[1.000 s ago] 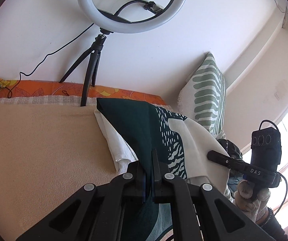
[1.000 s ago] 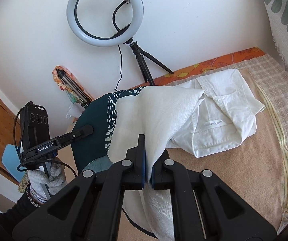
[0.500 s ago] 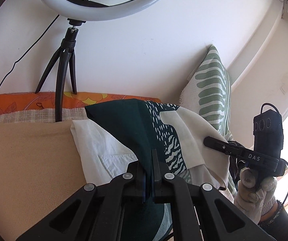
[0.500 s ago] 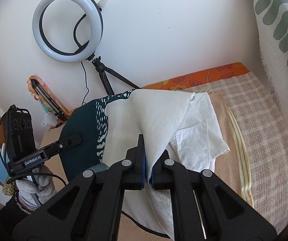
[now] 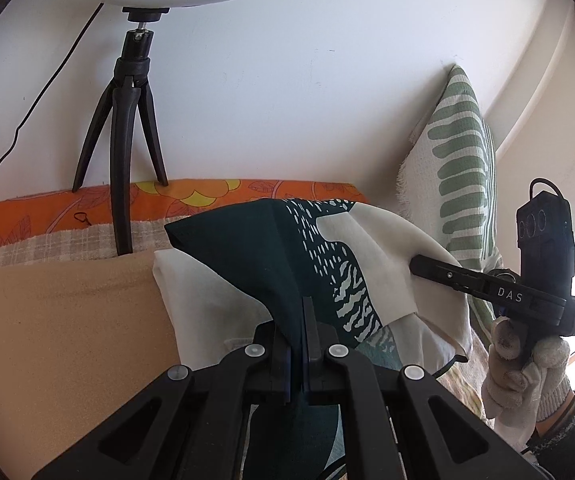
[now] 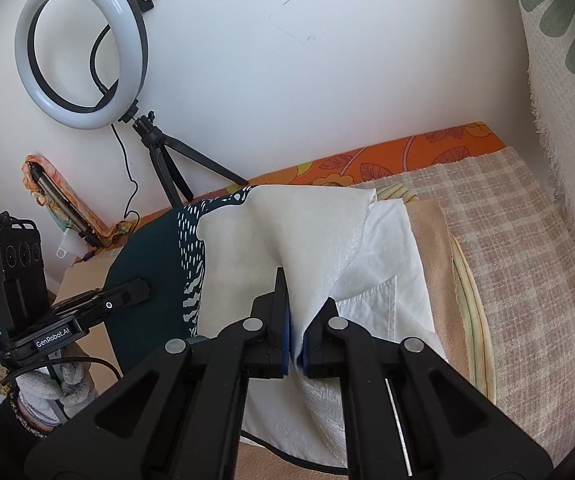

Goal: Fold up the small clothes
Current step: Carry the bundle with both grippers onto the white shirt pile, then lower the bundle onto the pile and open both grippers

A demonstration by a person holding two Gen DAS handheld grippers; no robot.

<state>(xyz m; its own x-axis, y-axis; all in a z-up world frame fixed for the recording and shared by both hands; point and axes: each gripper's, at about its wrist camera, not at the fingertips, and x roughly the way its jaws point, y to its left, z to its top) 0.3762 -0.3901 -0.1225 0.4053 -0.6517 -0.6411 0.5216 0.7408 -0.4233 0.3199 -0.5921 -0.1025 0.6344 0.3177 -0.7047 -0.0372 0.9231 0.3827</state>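
My left claw point(image 5: 302, 346): clamped on the dark teal end of a teal-and-cream patterned cloth garment point(image 5: 271, 256). My right claw point(image 6: 294, 334): clamped on the cream end of the same garment point(image 6: 287, 232), which hangs stretched between the two above the bed. Beneath it: a white cotton shirt point(image 6: 383, 276) lying on the tan bed cover point(image 5: 67, 320), apparently flat. Behind: a white ring light on a black tripod point(image 6: 83, 48); a green-striped cushion point(image 5: 463, 160) against the wall.
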